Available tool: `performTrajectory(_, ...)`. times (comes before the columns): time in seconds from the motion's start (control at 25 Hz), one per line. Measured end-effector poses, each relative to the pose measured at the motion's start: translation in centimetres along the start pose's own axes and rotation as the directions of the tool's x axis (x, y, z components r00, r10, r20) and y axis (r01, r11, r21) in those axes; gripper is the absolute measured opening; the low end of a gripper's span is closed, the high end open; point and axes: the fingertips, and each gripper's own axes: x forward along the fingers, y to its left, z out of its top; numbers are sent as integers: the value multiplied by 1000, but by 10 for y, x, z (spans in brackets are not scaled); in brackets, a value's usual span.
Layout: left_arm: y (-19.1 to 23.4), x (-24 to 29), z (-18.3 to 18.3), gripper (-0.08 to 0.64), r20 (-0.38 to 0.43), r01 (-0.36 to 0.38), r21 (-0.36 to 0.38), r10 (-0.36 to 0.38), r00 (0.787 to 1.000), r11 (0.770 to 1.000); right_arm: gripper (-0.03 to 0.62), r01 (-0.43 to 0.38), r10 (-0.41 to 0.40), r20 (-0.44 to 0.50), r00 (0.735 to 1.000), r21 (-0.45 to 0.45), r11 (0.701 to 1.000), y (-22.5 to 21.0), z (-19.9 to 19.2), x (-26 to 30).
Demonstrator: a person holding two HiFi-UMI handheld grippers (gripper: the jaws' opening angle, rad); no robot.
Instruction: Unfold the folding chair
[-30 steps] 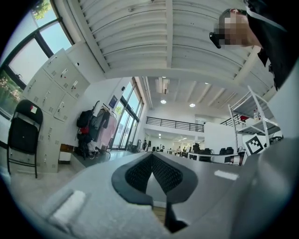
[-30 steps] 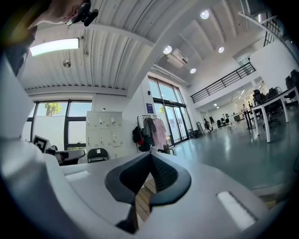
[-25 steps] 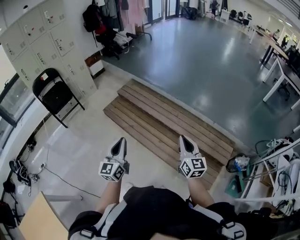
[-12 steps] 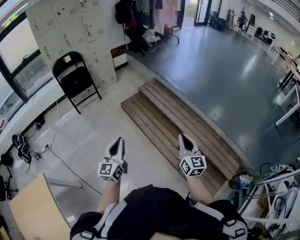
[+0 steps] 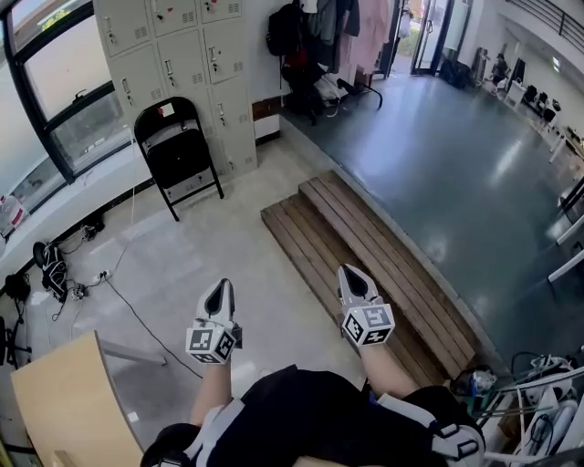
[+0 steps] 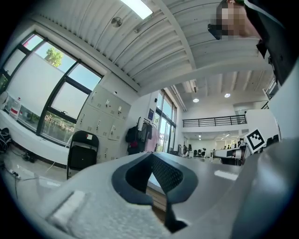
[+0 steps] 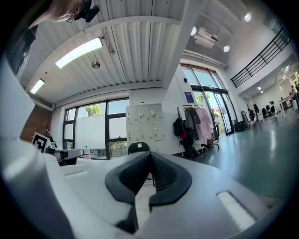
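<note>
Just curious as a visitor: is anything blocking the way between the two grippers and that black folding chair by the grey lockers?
Nothing visible. Only bare pale floor separates the left gripper and right gripper from the black metal folding chair; a thin black cable lies left of that path, brown wooden steps right.

Grey lockers (image 5: 173, 55) beside window (image 5: 64, 82); coats (image 5: 321, 20) hang to their right. Wooden steps (image 5: 365, 255) right of black cable (image 5: 137, 315).
</note>
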Motion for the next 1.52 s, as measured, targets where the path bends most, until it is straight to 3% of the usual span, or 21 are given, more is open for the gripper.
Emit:
performTrajectory(0.44,90,-43,25,0,50,-128,33,127,991,991,3,-152,152,-10,988,-2,988,93,-5,81)
performTrajectory(0.76,142,-80,24,0,48,-254,30,252,966,967,3,-302,302,-56,952,17,953,165,-28,135)
performTrajectory(1.12,199,-77,29,0,61,-368,39,365,929,929,3,-384,385,-68,920,34,923,188,-36,216)
performTrajectory(1.52,262,10,53,0,132,-411,26,404,905,911,3,-436,437,-17,900,30,899,172,-12,334)
